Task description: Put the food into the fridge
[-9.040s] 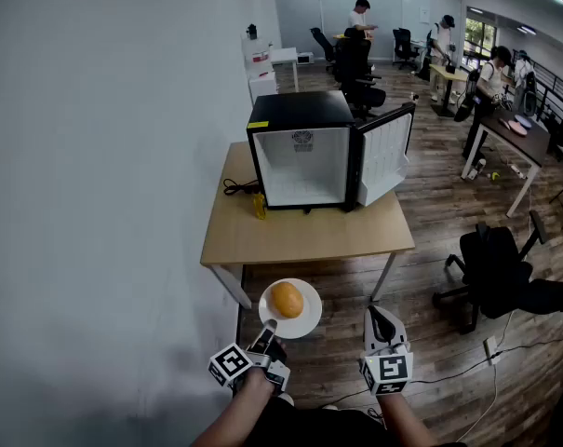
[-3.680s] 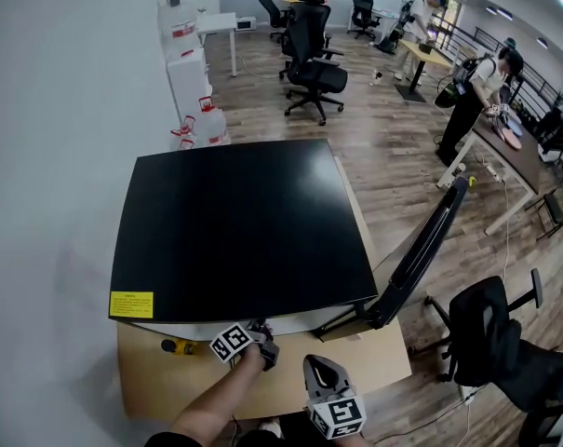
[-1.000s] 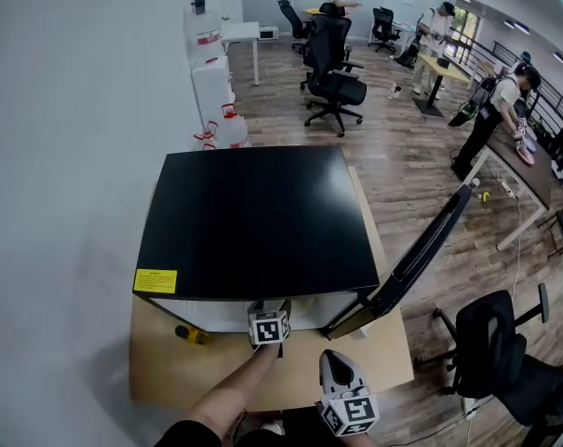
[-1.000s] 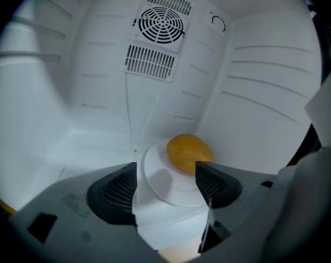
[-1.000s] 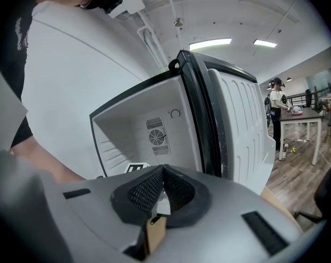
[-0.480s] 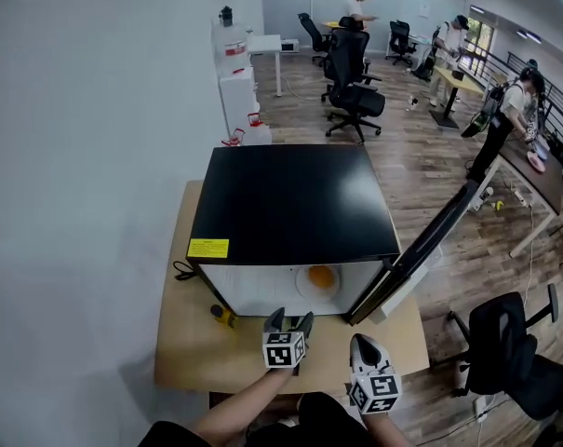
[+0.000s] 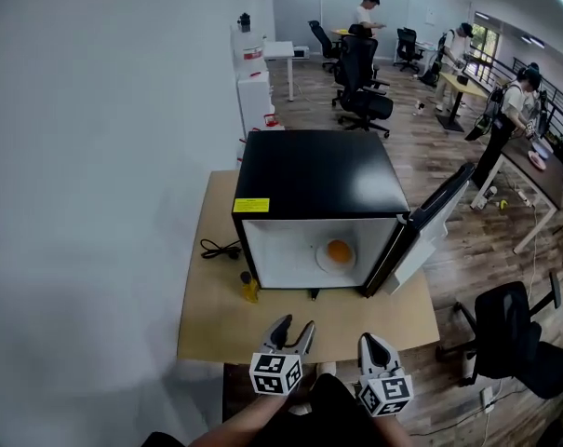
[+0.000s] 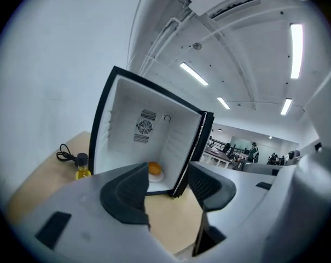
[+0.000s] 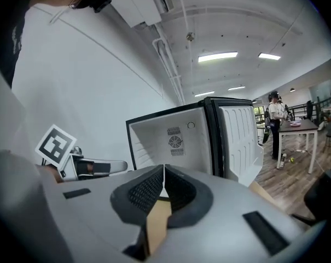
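Observation:
A black mini fridge stands on a wooden table with its door swung open to the right. Inside on the white floor lies a white plate with a round orange piece of food on it. The plate and food also show in the left gripper view. My left gripper hovers at the table's near edge, well apart from the fridge. Its jaws are closing, still apart, with nothing between them. My right gripper is beside it, shut and empty.
A small yellow bottle and a black cable lie on the table left of the fridge. A white wall runs along the left. A black office chair stands to the right, and people work at desks further back.
My left gripper has pulled back out of the fridge to the table's near edge, leaving the plate with food inside. The view has backed away from the fridge.

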`<state>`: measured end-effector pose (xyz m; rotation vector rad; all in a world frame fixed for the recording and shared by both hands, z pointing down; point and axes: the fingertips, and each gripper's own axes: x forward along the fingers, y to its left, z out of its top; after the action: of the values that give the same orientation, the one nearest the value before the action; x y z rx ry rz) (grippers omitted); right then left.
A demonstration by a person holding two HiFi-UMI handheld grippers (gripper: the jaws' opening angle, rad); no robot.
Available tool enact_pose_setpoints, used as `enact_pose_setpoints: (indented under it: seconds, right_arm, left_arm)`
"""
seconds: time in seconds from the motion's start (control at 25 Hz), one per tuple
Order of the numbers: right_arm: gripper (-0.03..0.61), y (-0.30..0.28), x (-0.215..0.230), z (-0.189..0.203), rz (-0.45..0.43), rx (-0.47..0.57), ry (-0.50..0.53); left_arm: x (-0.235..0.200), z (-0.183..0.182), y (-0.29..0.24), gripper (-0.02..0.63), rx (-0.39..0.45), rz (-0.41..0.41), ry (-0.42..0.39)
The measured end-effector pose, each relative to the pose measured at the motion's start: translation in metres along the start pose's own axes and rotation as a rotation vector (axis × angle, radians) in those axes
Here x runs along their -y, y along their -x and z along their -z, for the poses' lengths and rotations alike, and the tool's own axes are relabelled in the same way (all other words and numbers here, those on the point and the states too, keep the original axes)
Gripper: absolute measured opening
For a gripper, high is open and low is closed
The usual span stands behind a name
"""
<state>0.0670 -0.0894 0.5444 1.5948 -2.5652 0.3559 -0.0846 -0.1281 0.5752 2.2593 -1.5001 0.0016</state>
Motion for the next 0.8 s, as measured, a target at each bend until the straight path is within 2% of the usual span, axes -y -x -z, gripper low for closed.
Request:
enact_pose_setpoints:
  seconds: [0.08, 0.2, 0.32, 0.52, 0.72, 0.8]
  right_arm:
    - [0.061, 0.013, -0.008, -0.004, 0.008, -0.001, 0.010]
    - [0.060, 0.033, -0.019, -0.008, 0.015, -0.001, 0.018]
    - [0.060, 0.050, -0.031, -0.007, 0.007, -0.014, 0.036]
    - [0.060, 0.050, -0.034, -0.015, 0.012, -0.005, 0.120]
    - [0.060, 0.052, -0.029, -0.028, 0.007, 0.024, 0.124]
    - [0.060, 0.052, -0.027, -0.037, -0.009, 0.045, 0.112]
  left_arm:
    - [0.010, -0.011, 0.030, 0.130, 0.026, 0.007, 0.020]
    - [0.028, -0.019, 0.069, 0.031, 0.051, 0.027, 0.031]
    - [0.041, -0.017, 0.101, 0.023, 0.092, 0.035, 0.036]
    - [0.041, -0.014, 0.115, 0.023, 0.122, 0.009, -0.067]
    - [0.036, -0.005, 0.117, 0.023, 0.116, -0.030, -0.014]
    - [0.040, -0.009, 0.115, 0.023, 0.119, -0.042, -0.030]
